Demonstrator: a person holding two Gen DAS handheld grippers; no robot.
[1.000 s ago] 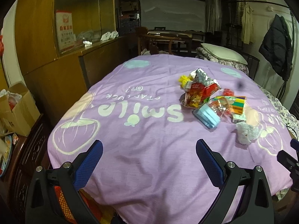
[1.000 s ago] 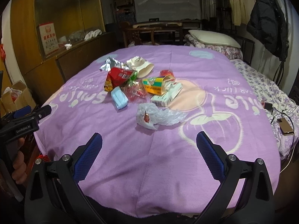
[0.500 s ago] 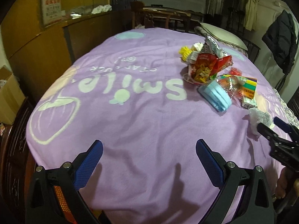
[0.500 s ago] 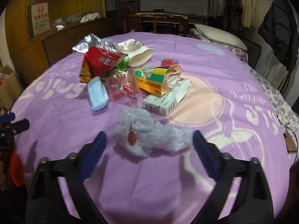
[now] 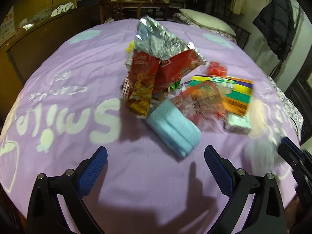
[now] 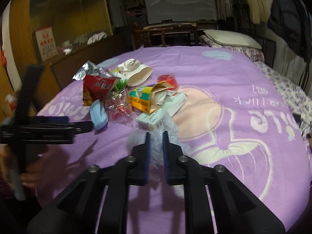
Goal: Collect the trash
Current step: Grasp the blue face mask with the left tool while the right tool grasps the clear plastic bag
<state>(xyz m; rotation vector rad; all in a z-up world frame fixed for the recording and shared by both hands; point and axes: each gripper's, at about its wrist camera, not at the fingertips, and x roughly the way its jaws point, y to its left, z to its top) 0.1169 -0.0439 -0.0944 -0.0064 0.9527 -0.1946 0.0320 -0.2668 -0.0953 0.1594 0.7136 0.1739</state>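
Note:
A heap of trash lies on the purple tablecloth (image 5: pixel 64 101): a red and silver snack bag (image 5: pixel 156 58), a blue face mask (image 5: pixel 173 128), a clear wrapper (image 5: pixel 202 101), a colourful carton (image 5: pixel 237 95), a white box (image 6: pixel 161 111) and a paper cup (image 6: pixel 136 74). My left gripper (image 5: pixel 156 163) is open, just short of the mask. My right gripper (image 6: pixel 156 150) is shut on a crumpled clear plastic bag (image 6: pixel 154 146), blurred in the left wrist view (image 5: pixel 261 152).
A wooden cabinet (image 6: pixel 58 29) stands at the left. A chair (image 6: pixel 165 35) and a bed with a pillow (image 6: pixel 230 37) are beyond the table. A dark jacket (image 5: pixel 276 25) hangs at the right. A cardboard box (image 6: pixel 9 105) sits by the cabinet.
Both grippers moved forward to the trash heap. My right gripper closed on the crumpled plastic bag. My left gripper stayed open and now faces the mask.

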